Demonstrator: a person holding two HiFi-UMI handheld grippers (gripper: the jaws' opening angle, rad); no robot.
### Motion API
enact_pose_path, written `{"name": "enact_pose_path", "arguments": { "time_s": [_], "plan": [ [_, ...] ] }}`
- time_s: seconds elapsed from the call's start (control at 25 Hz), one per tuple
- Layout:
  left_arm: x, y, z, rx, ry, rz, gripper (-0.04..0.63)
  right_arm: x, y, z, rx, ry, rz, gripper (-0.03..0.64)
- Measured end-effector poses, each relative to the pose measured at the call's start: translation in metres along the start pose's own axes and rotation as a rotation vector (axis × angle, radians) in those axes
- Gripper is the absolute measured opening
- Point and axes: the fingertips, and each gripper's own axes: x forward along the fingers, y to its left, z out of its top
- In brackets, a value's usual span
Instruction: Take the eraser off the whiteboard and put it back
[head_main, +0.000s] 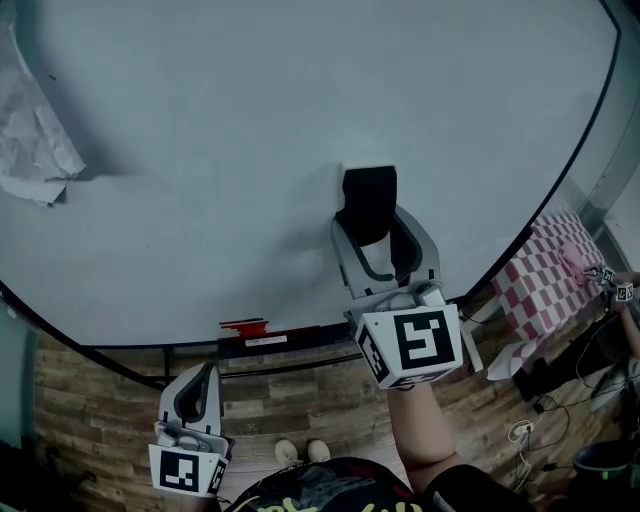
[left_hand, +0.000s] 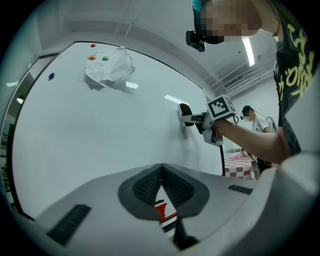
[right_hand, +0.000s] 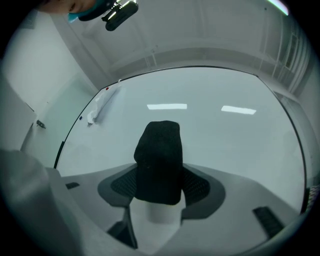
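Whiteboard (head_main: 200, 110): fills most of the head view. Its surface is bare apart from the things listed below.
Floor (head_main: 90, 410): wood planks, below the board's lower edge.
Checked cloth (head_main: 545, 280): red and white, past the board's right edge, well apart from both tools.
Paper (head_main: 35, 150): a crumpled white sheet stuck on the board at far upper left, well apart from the eraser.
Right gripper (head_main: 380, 235): raised to the board at lower centre. Its jaws stand wide, one on each side of the eraser, with the ribbed pads (right_hand: 199, 186) close beside the eraser's sides.
Left gripper (head_main: 203, 375): held low, off the board, below its lower left edge. Its jaws are closed tip to tip with nothing between them.
Eraser (head_main: 368, 200): black, on the board face at lower centre, its long side running up the board. Its lower part sits between the right gripper's jaws.
Ledge (head_main: 270, 342): on the board's lower edge, left of the right gripper. A small red thing (head_main: 245, 326) lies on it, too small to identify.
Magnets (left_hand: 105, 58): small coloured dots beside the paper, seen in the left gripper view.
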Motion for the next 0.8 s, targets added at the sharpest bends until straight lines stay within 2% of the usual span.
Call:
{"name": "enact_pose_path", "arguments": {
  "time_s": [0.28, 0.44, 0.56, 0.8],
  "plan": [
    [0.005, -0.007, 0.002, 0.055, -0.011, -0.037, 0.006, -0.026, 0.008, 0.013, 0.024, -0.014, 0.085, 0.249],
    [0.009, -0.013, 0.003, 0.028, -0.010, -0.044, 0.006, -0.047, 0.015, 0.011, 0.063, -0.002, 0.140, 0.249],
    [0.011, -0.014, 0.005, 0.066, -0.027, -0.055, 0.006, -0.060, 0.024, 0.004, 0.108, 0.015, 0.187, 0.249],
    [0.015, -0.022, 0.004, 0.008, -0.009, -0.054, 0.006, -0.082, 0.041, -0.013, 0.185, 0.047, 0.270, 0.249]
  ]
}}
